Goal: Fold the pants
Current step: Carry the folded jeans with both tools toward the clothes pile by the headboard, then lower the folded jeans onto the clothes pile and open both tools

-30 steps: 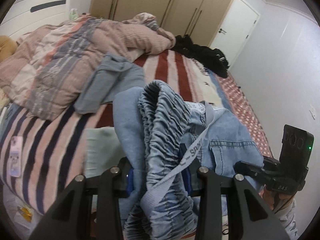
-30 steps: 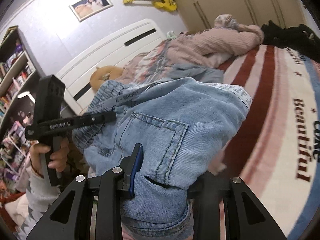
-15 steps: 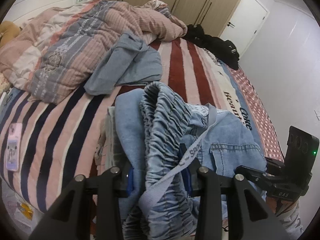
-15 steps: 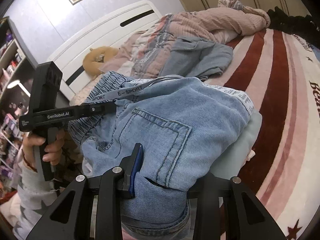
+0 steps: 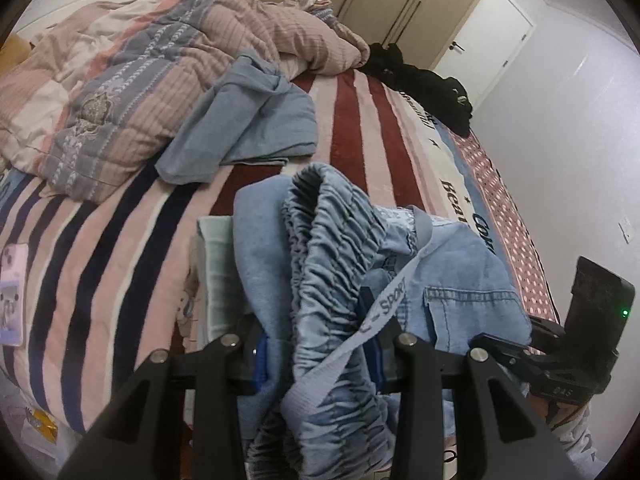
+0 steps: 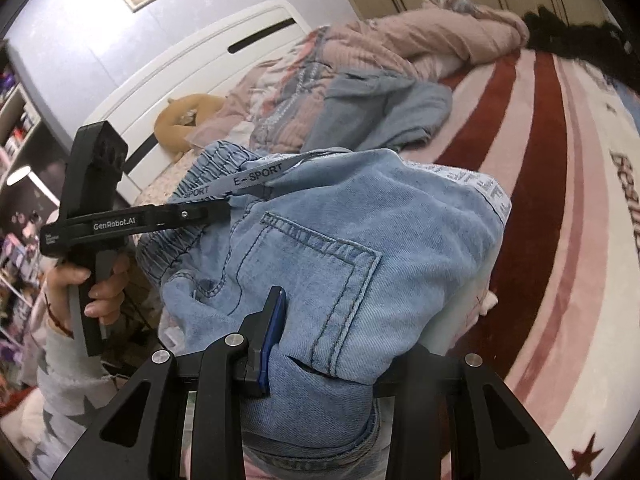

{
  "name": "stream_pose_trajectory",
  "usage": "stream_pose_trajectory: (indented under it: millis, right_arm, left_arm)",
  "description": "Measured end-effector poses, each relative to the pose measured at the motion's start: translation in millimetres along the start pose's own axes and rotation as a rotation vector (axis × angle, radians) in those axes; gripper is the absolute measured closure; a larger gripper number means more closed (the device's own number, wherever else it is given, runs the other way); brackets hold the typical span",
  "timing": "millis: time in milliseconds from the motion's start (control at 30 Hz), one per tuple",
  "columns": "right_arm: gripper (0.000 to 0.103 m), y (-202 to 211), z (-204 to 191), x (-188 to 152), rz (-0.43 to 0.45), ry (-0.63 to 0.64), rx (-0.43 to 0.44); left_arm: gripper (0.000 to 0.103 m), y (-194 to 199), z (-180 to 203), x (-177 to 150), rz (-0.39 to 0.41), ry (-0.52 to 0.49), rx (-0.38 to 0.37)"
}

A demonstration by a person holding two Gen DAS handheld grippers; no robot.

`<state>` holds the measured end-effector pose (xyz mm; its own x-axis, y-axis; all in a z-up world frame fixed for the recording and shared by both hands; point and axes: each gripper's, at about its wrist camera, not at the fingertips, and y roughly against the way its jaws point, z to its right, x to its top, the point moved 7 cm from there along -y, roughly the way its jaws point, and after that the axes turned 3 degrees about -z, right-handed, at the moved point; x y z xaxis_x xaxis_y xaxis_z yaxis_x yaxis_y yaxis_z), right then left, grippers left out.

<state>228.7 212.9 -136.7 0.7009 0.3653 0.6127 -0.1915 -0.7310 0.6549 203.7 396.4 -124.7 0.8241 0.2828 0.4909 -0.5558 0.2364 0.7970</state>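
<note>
Light blue denim pants (image 5: 332,240) with a gathered elastic waistband and a grey "E-SPORT" drawstring (image 6: 256,174) hang bunched between both grippers, above the near edge of the striped bed (image 5: 120,232). My left gripper (image 5: 316,344) is shut on the waistband. My right gripper (image 6: 328,332) is shut on the denim below the back pocket (image 6: 316,264). The left gripper also shows in the right wrist view (image 6: 216,212), the right one in the left wrist view (image 5: 496,350). A pale folded garment (image 5: 218,272) lies under the pants.
A crumpled pink and grey quilt (image 5: 132,80) and a blue-grey garment (image 5: 248,116) lie further up the bed. Black clothes (image 5: 420,76) lie at the far corner. A phone (image 5: 12,292) lies at the left edge. Wardrobe and door stand behind.
Both grippers have moved forward and down over the bed with the pants still held. The pale folded garment has come into view beneath them.
</note>
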Motion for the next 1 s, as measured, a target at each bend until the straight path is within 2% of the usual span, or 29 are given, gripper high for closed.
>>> stream_pose_trajectory:
  millis: [133, 267, 400, 433, 533, 600, 733, 833, 900, 1000]
  right_arm:
    - [0.075, -7, 1, 1, -0.016, -0.013, -0.007]
    - [0.074, -17, 10, -9, -0.038, -0.025, -0.001]
    - [0.058, -15, 17, -14, -0.021, -0.036, -0.013]
    - [0.057, -13, 18, -15, -0.020, -0.036, -0.006]
    - [0.053, 2, 19, -19, -0.007, 0.002, -0.011]
    - [0.052, 19, 19, -22, 0.013, 0.054, -0.032]
    - [0.052, 48, 17, -18, 0.066, 0.125, -0.094]
    - [0.052, 61, 10, -4, 0.130, 0.172, -0.143]
    - [0.052, 61, 6, 1, 0.137, 0.164, -0.112]
    - [0.052, 48, 2, 1, 0.111, 0.176, -0.087]
  left_arm:
    - [0.068, -11, -7, -2, -0.014, 0.012, 0.004]
    - [0.058, -19, -11, -7, -0.027, 0.037, -0.009]
    - [0.053, -14, -5, -8, -0.025, 0.018, 0.020]
    - [0.052, -10, -3, -8, -0.023, 0.006, 0.036]
    - [0.050, 8, -3, -3, 0.002, -0.017, 0.077]
    - [0.050, 27, -1, 3, 0.050, -0.020, 0.080]
    - [0.050, 51, 24, 12, 0.121, -0.053, -0.003]
    - [0.050, 44, 46, 12, 0.124, -0.111, -0.017]
    - [0.050, 32, 52, 11, 0.100, -0.130, -0.025]
    - [0.052, 11, 34, 10, 0.061, -0.086, 0.026]
